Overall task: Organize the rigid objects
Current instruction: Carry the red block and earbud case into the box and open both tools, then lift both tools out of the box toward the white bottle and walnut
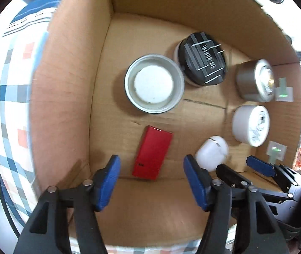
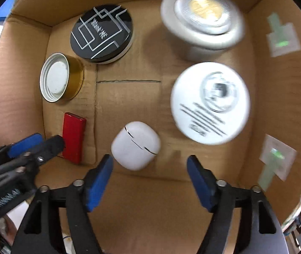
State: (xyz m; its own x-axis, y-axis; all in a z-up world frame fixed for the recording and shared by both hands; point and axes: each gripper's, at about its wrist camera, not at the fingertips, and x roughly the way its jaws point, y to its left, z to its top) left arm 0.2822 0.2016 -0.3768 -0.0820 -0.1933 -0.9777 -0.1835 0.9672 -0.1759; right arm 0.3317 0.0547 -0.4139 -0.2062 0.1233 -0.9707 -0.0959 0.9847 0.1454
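Observation:
A cardboard box holds several objects. A red flat case lies just ahead of my open, empty left gripper; it also shows in the right wrist view. A white earbud case lies between and just beyond the fingers of my open, empty right gripper; it also shows in the left wrist view. A black-lidded jar, a gold-sided lid turned upside down, a silver jar and a white jar sit farther in.
The box walls stand close on all sides. A checked cloth lies outside the box to the left. Taped labels are on the right wall. The right gripper reaches in beside my left one.

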